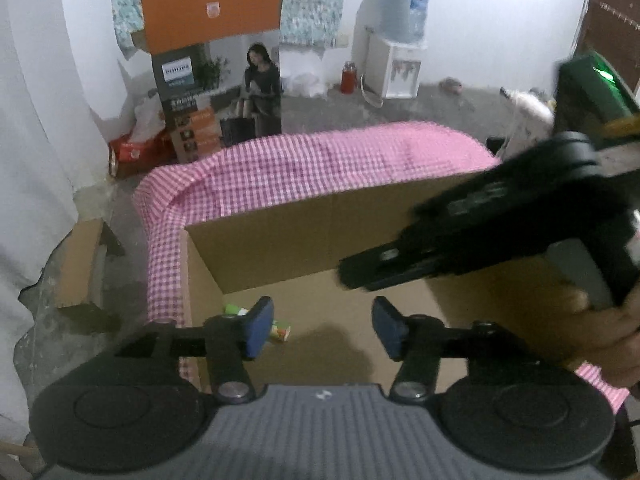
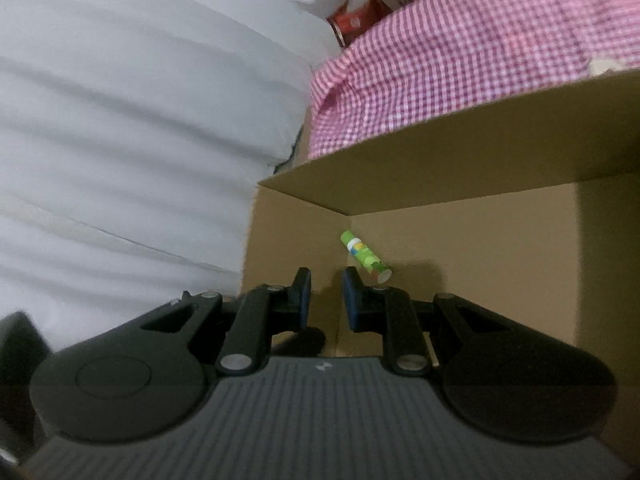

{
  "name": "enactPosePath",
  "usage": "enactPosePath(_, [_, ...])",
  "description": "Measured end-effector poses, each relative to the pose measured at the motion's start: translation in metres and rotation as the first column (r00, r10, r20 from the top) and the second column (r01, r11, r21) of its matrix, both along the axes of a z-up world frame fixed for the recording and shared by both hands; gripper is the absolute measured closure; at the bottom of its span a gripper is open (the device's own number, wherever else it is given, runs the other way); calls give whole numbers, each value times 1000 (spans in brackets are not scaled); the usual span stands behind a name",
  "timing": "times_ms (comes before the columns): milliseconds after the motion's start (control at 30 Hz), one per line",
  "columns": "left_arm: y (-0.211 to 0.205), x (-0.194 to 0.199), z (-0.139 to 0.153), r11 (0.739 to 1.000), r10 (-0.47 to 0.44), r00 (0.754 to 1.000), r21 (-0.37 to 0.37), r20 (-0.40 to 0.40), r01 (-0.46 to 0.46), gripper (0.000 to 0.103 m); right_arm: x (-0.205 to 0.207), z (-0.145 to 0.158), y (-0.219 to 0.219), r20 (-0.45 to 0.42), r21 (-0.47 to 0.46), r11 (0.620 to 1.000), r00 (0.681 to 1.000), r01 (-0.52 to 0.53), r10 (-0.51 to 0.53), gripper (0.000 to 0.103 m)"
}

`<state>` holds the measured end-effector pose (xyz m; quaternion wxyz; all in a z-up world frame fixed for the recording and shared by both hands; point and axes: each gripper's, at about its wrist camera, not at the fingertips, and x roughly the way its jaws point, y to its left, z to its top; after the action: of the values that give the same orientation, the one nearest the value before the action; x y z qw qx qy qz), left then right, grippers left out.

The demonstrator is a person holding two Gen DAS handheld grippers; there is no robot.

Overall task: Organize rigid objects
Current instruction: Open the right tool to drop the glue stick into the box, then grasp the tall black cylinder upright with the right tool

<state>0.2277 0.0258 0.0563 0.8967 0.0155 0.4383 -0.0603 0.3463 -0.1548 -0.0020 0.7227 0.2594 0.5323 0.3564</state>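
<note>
I hold my left gripper point(image 1: 323, 328) over the open cardboard box point(image 1: 280, 248), its blue pads spread wide with nothing between them. My right gripper point(image 2: 326, 300) has its pads a little apart, holding nothing. The green tube point(image 2: 365, 257) lies on the box floor, just ahead of my right pads. The box sits on a pink checked cloth point(image 1: 320, 160)

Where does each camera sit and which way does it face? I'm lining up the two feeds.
Left wrist: on the left gripper, looking down into the cardboard box; its open fingers, the right gripper and a hand show.
Right wrist: on the right gripper, facing the box's corner; only its own parted fingers show.
Shared: box, green tube, pink checked cloth.
</note>
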Motion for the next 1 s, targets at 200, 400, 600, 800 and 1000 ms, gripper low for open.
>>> enactPosePath(200, [-6,-40,27,998,-26,997,-60,79,30,32,-58,48,-66,155,69,997,987,39,-49,81])
enactPosePath(400, [-34,-93,35,985,-104,984,-120,148,122,19,-145,70,-135,294,70,993,949,95,-111,70])
enactPosePath(600, [-87,-123,-6,963,-229,968,-121,106,241,19,-191,14,-157,308,-101,977,940,187,-148,65])
enactPosePath(800, [-138,-124,-64,932,-335,942,-150,-14,329,32,-187,-62,-147,255,-288,936,958,205,-131,65])
enactPosePath(1000, [-168,-115,-98,934,-354,934,-73,-44,351,49,-171,-81,-132,252,-344,924,964,169,-82,67])
